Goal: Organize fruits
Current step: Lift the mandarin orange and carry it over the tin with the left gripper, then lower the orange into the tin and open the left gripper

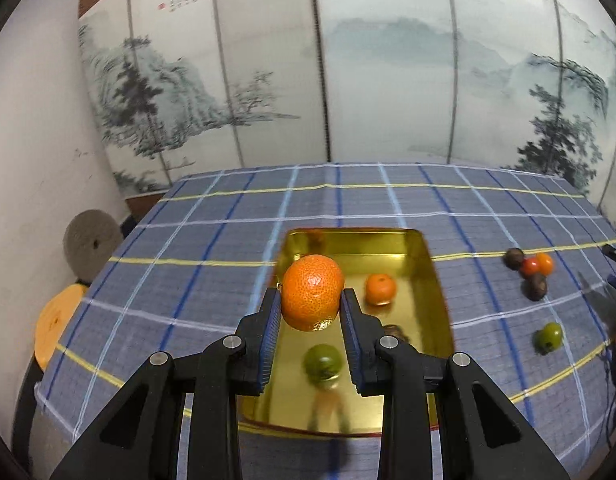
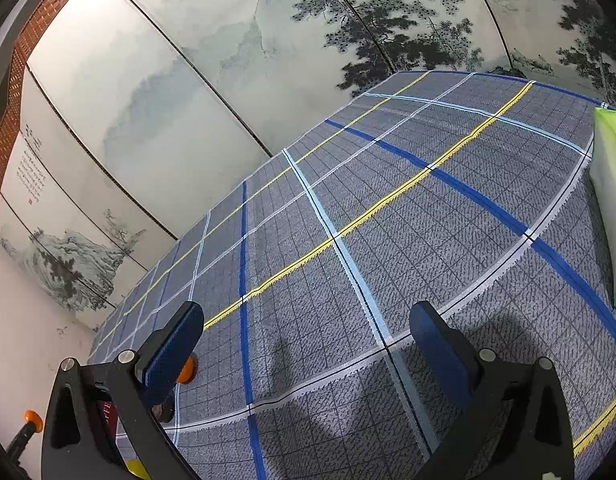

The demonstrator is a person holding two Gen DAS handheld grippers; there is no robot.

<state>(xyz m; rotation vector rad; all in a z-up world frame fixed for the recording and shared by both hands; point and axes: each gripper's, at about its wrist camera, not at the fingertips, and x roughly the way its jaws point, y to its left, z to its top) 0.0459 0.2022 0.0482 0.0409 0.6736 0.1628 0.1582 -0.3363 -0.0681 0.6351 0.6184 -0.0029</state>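
Blue ribbed pads on the fingers of the left gripper (image 1: 311, 298) pinch a large orange (image 1: 312, 292) at its sides, squeezed across its widest part so the round fruit cannot roll out, and held clear above the gold tray (image 1: 435, 280), probably so it can be let down among what already lies there. Inside the tray, a smaller orange (image 1: 381, 289) sits at about two o'clock from the held fruit and a green fruit (image 1: 323, 362) at about six o'clock, so the open patch toward the tray's far wall at twelve o'clock looks like the likeliest landing spot. Out on the checked cloth of the worktop (image 1: 212, 240), at three o'clock from the tray, a cluster of loose fruits (image 1: 531, 270) in dark, red and orange touch one another, and a lone green fruit (image 1: 549, 337) lies nearer, at about four o'clock; these seem yet to be gathered. The right gripper (image 2: 306, 332) waits with its fingers spread wide over bare cloth, holding nothing, apparently parked out of the way while the left does the carrying.
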